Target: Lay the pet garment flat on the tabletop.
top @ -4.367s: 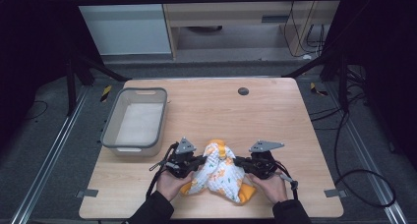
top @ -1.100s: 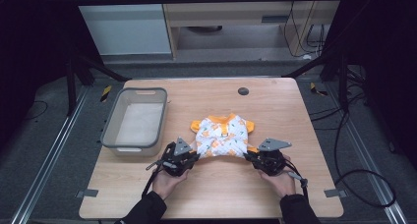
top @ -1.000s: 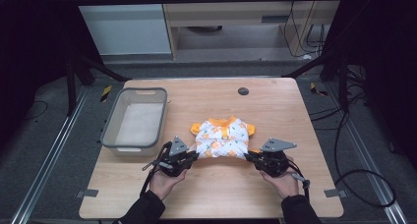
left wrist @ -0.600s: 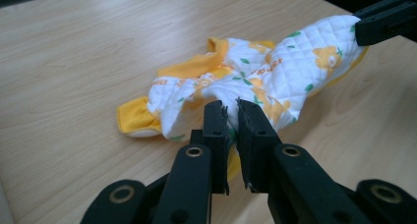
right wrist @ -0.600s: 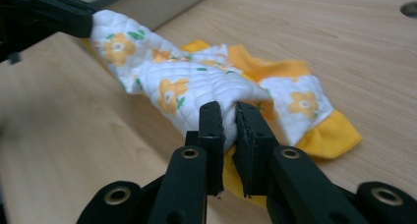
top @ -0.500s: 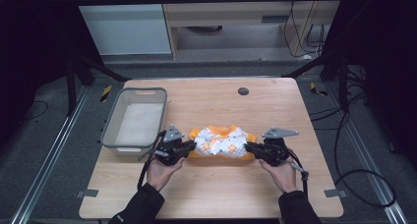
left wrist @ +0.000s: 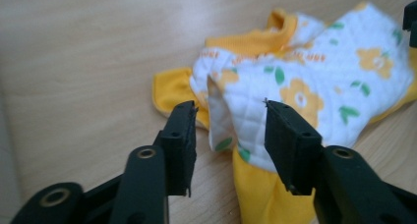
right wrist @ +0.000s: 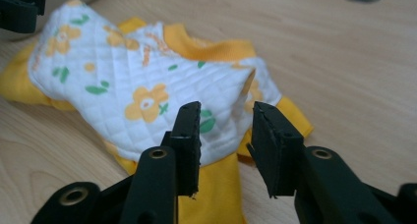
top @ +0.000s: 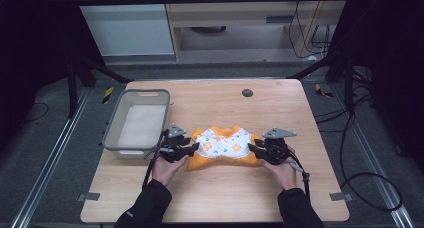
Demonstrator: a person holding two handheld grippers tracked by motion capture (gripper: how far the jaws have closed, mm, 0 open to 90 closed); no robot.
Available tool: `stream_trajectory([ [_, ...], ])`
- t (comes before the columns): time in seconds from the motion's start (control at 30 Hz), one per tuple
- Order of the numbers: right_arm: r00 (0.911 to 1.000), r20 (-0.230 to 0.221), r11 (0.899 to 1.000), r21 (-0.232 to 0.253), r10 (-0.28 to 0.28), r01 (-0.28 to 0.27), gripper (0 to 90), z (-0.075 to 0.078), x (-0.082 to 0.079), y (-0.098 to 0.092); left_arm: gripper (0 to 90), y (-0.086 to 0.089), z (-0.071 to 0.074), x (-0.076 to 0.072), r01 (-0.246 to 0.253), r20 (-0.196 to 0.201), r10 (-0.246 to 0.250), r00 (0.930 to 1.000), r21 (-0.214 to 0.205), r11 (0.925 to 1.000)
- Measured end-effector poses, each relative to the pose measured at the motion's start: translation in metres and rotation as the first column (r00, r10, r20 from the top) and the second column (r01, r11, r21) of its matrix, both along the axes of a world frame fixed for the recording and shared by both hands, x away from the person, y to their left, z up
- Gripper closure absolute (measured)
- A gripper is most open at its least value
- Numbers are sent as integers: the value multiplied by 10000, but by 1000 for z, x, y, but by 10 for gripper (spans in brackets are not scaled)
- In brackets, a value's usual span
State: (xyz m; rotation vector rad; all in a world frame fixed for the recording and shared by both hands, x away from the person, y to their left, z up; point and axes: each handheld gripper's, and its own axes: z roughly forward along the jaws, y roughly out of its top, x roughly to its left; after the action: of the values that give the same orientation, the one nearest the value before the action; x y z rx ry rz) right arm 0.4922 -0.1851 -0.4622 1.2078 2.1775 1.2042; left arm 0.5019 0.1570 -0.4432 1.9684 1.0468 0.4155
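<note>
- Pale wood table [top: 210,95] on a dark floor, with metal rails running along both sides and cables trailing at the right; a small dark round plug [top: 247,93] sits near the far edge.
- Grey plastic bin [top: 114,134] stands at the table's left edge, its near rim just beside the left gripper [top: 190,149].
- Folded garment [top: 224,147], white quilted cloth with orange flowers and green leaves over orange trim, lies flat near the middle of the table, between the two grippers.
- Left gripper's jaws have just been opening; in the left gripper view [left wrist: 228,130] they stand apart on either side of the garment's [left wrist: 314,76] edge, pads not pressing it.
- Right gripper [top: 252,149] has likewise just been opening; in the right gripper view [right wrist: 226,128] its jaws stand narrowly apart over the garment's [right wrist: 133,91] corner, cloth loose between them.
- Open tabletop lies beyond the garment to the far edge, at the right, and along the near edge beside the forearms.
- Short orange marks run below the collar; too blurred to read as writing.
</note>
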Motion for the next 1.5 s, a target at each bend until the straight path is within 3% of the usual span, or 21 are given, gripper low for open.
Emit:
stream_trajectory([
  [0.07, 9993, 357, 10000, 64, 56, -58, 597, 10, -8, -7, 477, 3, 5, -4, 28, 200, -27, 9998, -59, 10000],
  [0.1, 9986, 530, 10000, 51, 79, -82, 589, 15, -13, -10, 463, 11, 14, -14, 158, 504, -155, 9986, -66, 9999],
  [0.17, 9968, 803, 10000, -9, 18, -18, 581, 21, -24, -18, 436, 20, 18, -24, 276, 659, -272, 9975, -46, 9996],
  [0.3, 9974, 711, 9999, -75, 125, -120, 560, 16, -41, -27, 409, 35, 10, -44, 261, 740, -273, 9969, 172, 9995],
  [0.4, 9988, 460, 9994, -313, 149, -135, 541, 5, -48, -32, 394, 38, 1, -51, 240, 632, -256, 9977, 246, 9994],
  [0.47, 9994, 326, 9991, -414, 140, -127, 534, -3, -49, -33, 396, 37, -14, -58, 346, 396, -369, 9985, 584, 9977],
  [0.6, 9998, -79, 9973, -701, 195, -200, 529, -17, -45, -30, 403, 28, -29, -56, 657, -80, -652, 9978, 969, 9931],
  [0.67, 9996, -172, 9962, -829, 237, -251, 530, -21, -43, -28, 409, 26, -31, -56, 700, -125, -691, 9975, 990, 9926],
  [0.73, 9987, -348, 9951, -894, 385, -415, 533, -26, -41, -24, 421, 17, -36, -56, 1008, -257, -983, 9948, 1233, 9872],
  [0.93, 9967, -657, 9953, -809, 487, -540, 558, -34, -33, -19, 525, 10, -43, -51, 1270, -552, -1200, 9912, 1484, 9807],
  [1.03, 9948, -795, 9925, -993, 632, -710, 623, -36, -31, -16, 625, 7, -48, -47, 1428, -1066, -1268, 9862, 1596, 9768],
  [1.2, 9924, -1033, 9911, -1075, 676, -787, 846, -32, -33, -13, 802, 7, -46, -46, 1495, -1332, -1297, 9826, 1507, 9772],
  [1.33, 9922, -914, 9912, -933, 853, -938, 865, -23, -37, -12, 857, 10, -34, -49, 1558, -1133, -1419, 9834, 1244, 9799],
  [1.5, 9925, -320, 9925, -284, 1181, -1190, 863, 0, -47, -16, 860, 22, -4, -60, 1688, -482, -1671, 9848, 318, 9851],
])
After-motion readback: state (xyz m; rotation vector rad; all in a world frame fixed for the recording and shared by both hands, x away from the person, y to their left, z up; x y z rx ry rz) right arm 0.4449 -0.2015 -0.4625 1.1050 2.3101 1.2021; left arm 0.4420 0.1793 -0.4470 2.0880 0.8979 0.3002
